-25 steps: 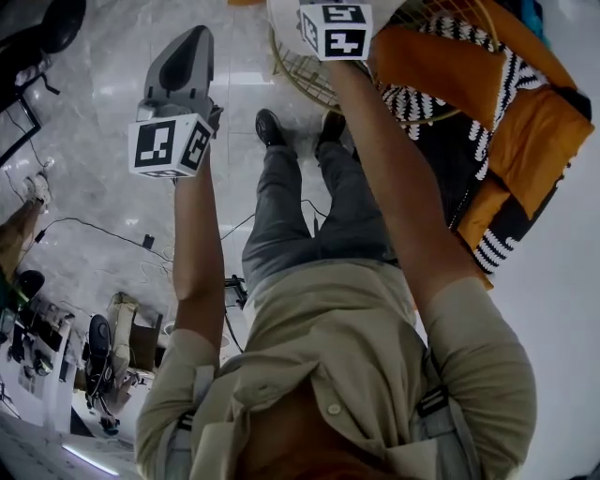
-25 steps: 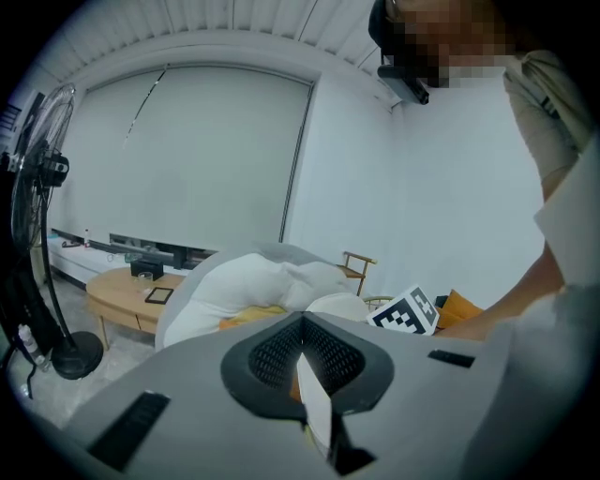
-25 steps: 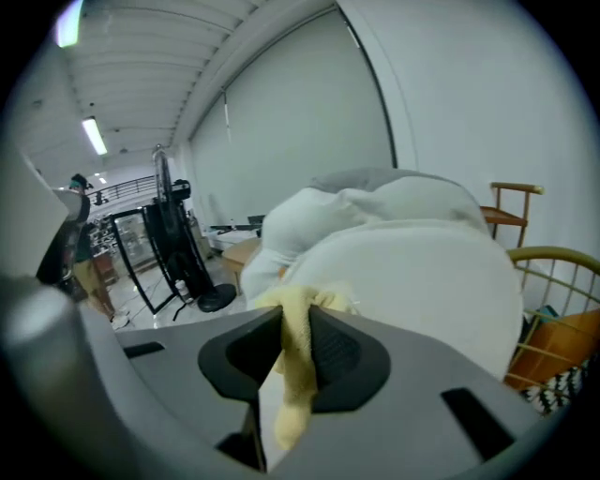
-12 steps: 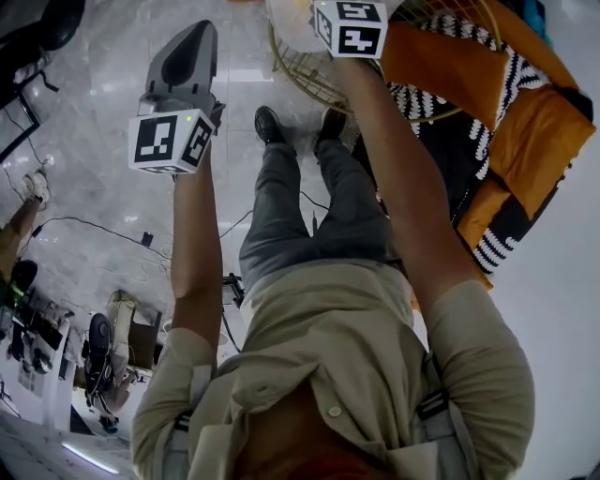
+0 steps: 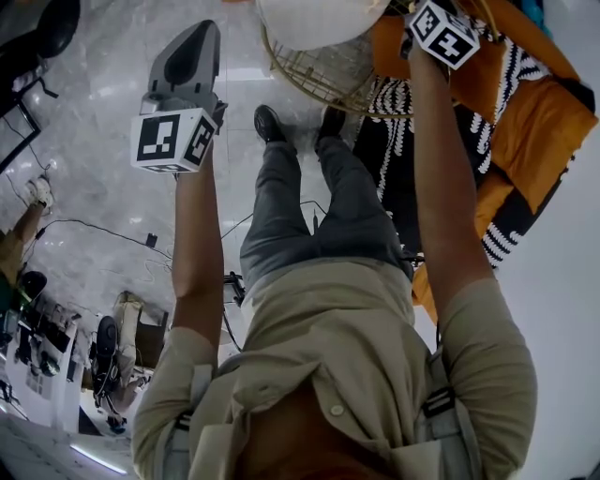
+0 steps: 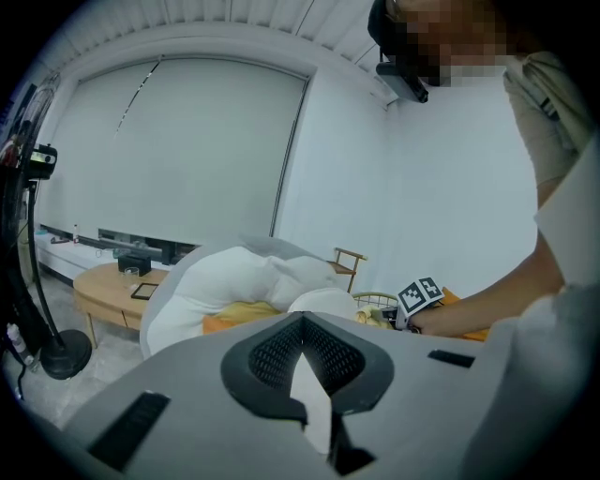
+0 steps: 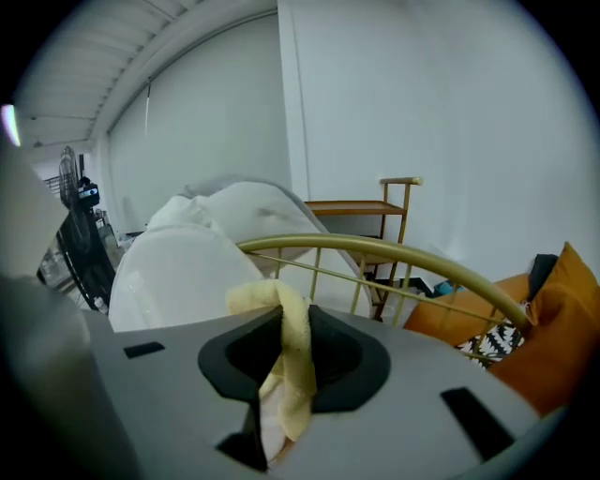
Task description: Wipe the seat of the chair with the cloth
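Note:
The chair has a gold wire frame (image 5: 319,80) and a round white seat (image 5: 319,19) at the top of the head view. In the right gripper view the gold rim (image 7: 394,253) arcs just beyond the jaws, with the white seat (image 7: 178,272) to its left. My right gripper (image 7: 281,342) is shut on a pale yellow cloth (image 7: 291,319) that folds out between the jaws. Its marker cube (image 5: 441,33) sits above the chair's right rim. My left gripper (image 5: 192,37) is held up over the floor, left of the chair, shut with nothing in it (image 6: 305,375).
Orange cushions with black-and-white trim (image 5: 534,122) lie right of the chair. Cables (image 5: 103,230) run over the marble floor, and clutter (image 5: 103,347) sits at lower left. A big white beanbag (image 6: 234,281), a wooden table (image 6: 112,281), a fan stand (image 6: 42,347) and a wooden shelf (image 7: 375,211) stand around.
My right gripper has swung to the right, from over the white seat to the chair's right rim by the orange cushion. The left gripper has stayed almost still.

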Demonstrator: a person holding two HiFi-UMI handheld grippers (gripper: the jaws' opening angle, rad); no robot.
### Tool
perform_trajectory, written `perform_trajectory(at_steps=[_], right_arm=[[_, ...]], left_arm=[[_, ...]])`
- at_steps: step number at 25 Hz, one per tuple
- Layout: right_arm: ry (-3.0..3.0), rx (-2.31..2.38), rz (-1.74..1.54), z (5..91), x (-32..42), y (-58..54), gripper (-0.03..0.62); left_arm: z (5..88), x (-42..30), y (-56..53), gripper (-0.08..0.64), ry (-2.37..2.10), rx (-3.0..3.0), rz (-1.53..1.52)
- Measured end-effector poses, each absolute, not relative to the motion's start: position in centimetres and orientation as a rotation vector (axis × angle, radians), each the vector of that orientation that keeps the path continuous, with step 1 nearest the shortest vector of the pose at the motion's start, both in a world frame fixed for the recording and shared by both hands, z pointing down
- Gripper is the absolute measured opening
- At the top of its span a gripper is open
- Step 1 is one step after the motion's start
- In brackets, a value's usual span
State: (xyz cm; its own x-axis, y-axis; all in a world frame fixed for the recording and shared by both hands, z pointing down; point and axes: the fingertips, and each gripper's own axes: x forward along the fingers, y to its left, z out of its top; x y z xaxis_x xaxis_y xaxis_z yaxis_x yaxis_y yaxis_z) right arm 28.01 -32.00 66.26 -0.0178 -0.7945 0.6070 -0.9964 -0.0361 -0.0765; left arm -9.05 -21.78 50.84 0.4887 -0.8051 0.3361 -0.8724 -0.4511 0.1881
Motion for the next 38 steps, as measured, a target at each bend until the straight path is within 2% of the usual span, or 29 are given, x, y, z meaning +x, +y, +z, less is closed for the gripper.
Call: perform_trajectory(at_steps=[9, 12, 18, 21, 31, 34, 38], right_arm=[[-1.934, 1.797, 0.723, 67.2, 22.2, -31.8, 0.080], [-2.000, 1.687, 0.724, 68.4, 16.5, -31.1, 0.078], [-2.259, 1.270, 0.695, 68.9, -0.1, -28.2, 0.080], [-2.297, 1.208, 0.667, 68.5, -3.1, -27.6, 0.080], [-2.220, 1.339, 0.704, 69.6, 3.9, -28.6, 0.078], [-2.132, 1.456, 0.671, 69.8, 10.0, -30.0, 0.078], [-1.925, 1.765, 0.697, 69.5, 22.0, -31.6, 0.078]], left_arm=[[51.0, -10.4, -21.8, 0.015, -1.431, 2.391, 0.279], [51.6, -11.1, -21.4, 0.015, -1.437, 2.378, 0.280], [52.0, -12.0, -21.0, 0.015, -1.447, 2.360, 0.275], [52.0, -12.3, -21.2, 0.015, -1.453, 2.356, 0.272], [52.5, -10.7, -20.6, 0.015, -1.418, 2.372, 0.279], [52.3, -10.0, -20.6, 0.015, -1.407, 2.385, 0.285], [52.4, -9.3, -20.5, 0.015, -1.400, 2.390, 0.283]])
